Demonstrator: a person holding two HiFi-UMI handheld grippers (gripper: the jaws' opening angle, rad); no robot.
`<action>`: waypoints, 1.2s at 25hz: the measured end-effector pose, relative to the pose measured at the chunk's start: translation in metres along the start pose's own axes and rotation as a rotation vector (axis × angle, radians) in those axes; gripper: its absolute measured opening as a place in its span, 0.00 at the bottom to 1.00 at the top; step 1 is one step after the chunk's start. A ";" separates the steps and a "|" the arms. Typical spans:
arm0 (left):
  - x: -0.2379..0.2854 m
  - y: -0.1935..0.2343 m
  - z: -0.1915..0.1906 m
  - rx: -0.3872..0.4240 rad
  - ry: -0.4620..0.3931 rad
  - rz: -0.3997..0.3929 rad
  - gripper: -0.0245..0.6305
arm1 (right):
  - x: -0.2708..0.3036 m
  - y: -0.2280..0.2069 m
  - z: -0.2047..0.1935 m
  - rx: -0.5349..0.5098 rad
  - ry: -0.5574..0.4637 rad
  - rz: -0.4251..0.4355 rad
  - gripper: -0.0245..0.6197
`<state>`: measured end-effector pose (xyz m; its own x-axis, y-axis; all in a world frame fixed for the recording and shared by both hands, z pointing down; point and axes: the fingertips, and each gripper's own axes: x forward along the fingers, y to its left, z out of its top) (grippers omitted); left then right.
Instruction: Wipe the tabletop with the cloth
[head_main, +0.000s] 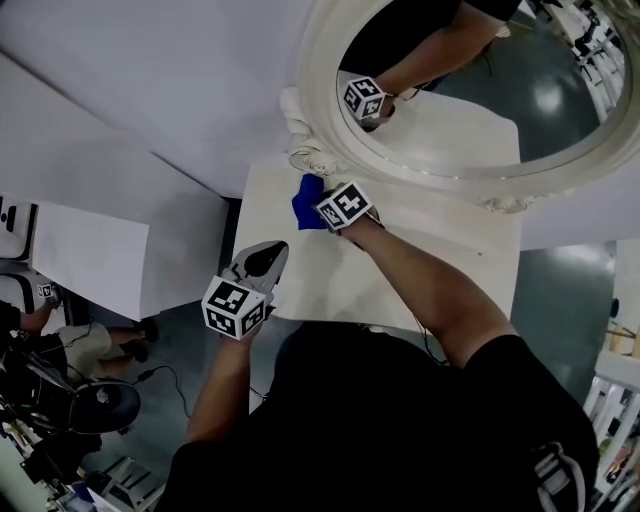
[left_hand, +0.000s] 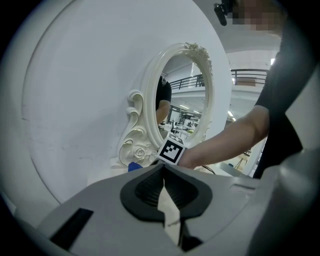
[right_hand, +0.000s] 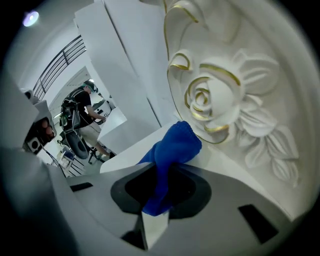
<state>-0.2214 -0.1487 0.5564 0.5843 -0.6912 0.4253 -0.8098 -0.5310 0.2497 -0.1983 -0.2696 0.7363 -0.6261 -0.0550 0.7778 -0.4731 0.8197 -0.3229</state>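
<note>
At tabletop (head_main: 440, 215) far left, just beside the mirror frame (head_main: 322, 100) and its carved rose (right_hand: 210, 102), I see the blue cloth (head_main: 307, 203) pinched in my right gripper (head_main: 325, 212), its bunched end on the white surface. Left gripper (head_main: 268, 255) hangs at the near left edge, jaws pressed together, empty.

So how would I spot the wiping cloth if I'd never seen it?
Find the big oval mirror standing on the white table. By the carved rose at the frame's bottom, the right claw pinches the cloth. It is the only bright blue thing among white ones.
</note>
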 end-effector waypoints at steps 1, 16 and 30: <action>0.003 -0.003 0.001 0.004 0.000 -0.007 0.06 | -0.004 -0.004 -0.006 0.009 0.005 -0.008 0.12; 0.048 -0.076 0.013 0.079 0.021 -0.133 0.06 | -0.099 -0.083 -0.110 0.151 0.028 -0.181 0.12; 0.088 -0.161 0.024 0.172 0.015 -0.242 0.06 | -0.228 -0.167 -0.234 0.343 -0.040 -0.361 0.12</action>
<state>-0.0383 -0.1356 0.5327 0.7576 -0.5277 0.3842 -0.6252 -0.7557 0.1951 0.1684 -0.2607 0.7391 -0.4049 -0.3279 0.8536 -0.8364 0.5101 -0.2008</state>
